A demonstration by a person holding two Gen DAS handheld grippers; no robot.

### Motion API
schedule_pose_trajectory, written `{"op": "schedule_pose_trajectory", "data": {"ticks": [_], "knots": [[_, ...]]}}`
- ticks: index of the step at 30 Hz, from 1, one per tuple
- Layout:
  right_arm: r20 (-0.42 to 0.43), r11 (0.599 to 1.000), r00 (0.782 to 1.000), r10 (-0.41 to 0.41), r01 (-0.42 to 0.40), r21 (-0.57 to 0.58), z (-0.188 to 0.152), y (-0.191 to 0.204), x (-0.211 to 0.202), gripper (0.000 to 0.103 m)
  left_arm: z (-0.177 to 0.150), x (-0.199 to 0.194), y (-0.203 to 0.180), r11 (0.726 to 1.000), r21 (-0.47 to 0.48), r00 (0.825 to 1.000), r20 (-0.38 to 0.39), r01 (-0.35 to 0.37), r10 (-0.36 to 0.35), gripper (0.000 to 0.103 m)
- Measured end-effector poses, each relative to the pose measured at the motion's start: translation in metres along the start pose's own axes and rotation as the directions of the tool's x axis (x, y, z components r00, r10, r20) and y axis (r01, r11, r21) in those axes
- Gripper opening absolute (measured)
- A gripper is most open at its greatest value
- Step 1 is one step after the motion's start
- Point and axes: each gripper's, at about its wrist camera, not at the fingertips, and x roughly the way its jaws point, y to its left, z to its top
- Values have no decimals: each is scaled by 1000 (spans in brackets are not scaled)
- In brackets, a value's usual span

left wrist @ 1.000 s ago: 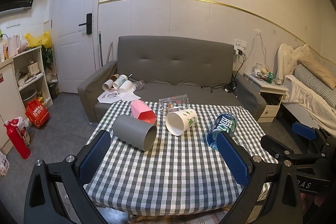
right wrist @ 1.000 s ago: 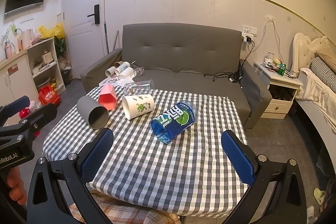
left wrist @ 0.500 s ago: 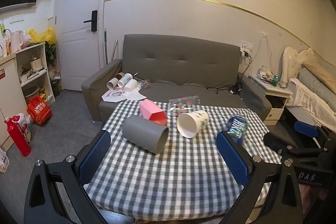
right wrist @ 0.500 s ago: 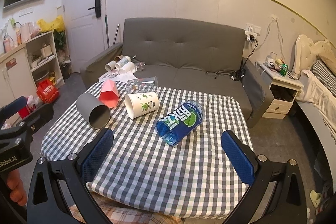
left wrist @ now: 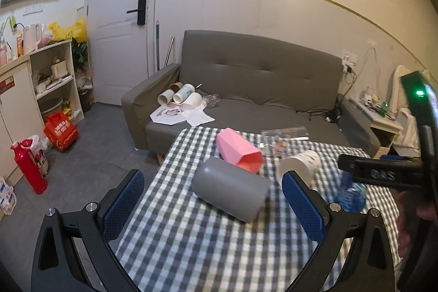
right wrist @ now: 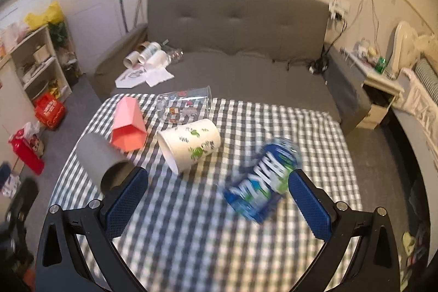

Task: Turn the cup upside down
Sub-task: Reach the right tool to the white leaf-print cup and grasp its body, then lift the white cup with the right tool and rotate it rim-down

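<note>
On the table [right wrist: 191, 237] — five cups, all toppled.

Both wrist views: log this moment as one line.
left gripper: open, facing grey cup | right gripper: open, facing blue cup | all cups on sides | nothing held

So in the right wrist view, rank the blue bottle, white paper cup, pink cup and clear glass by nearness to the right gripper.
From the right gripper:
1. Blue bottle, lying just inside its right finger.
2. White paper cup, on its side, mid-table.
3. Pink cup, farther left.
4. Clear glass, at the sofa-side edge; close to the pink cup's rank.
</note>
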Motion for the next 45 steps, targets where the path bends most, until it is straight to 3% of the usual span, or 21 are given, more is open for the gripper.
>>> {"op": "schedule_pose_trajectory", "data": {"ticks": [11,20,22,27,34,40,45], "knots": [[-222,990,975,33,0,143,45,23,125,99,8,56,26,997,-66,997,-67,-40,36,103],[-333,974,935,124,-50,223,38,21,159,97,-4,65,26,997,-72,993,-116,-42,33,103],[-342,973,929,138,-64,220,33,20,157,84,-4,63,25,997,-71,992,-119,-43,35,103],[-316,978,936,155,-100,181,20,17,132,84,-4,55,21,997,-68,992,-124,-36,28,103],[-270,987,951,154,-161,-5,-24,28,62,84,-12,34,15,997,-75,988,-151,-31,19,103],[-199,973,971,132,-165,-159,-69,35,11,84,-24,16,3,998,-68,980,-200,-17,3,103],[-194,968,972,131,-168,-186,-97,26,-7,84,-35,10,-14,999,-32,970,-242,4,-12,103]]}}
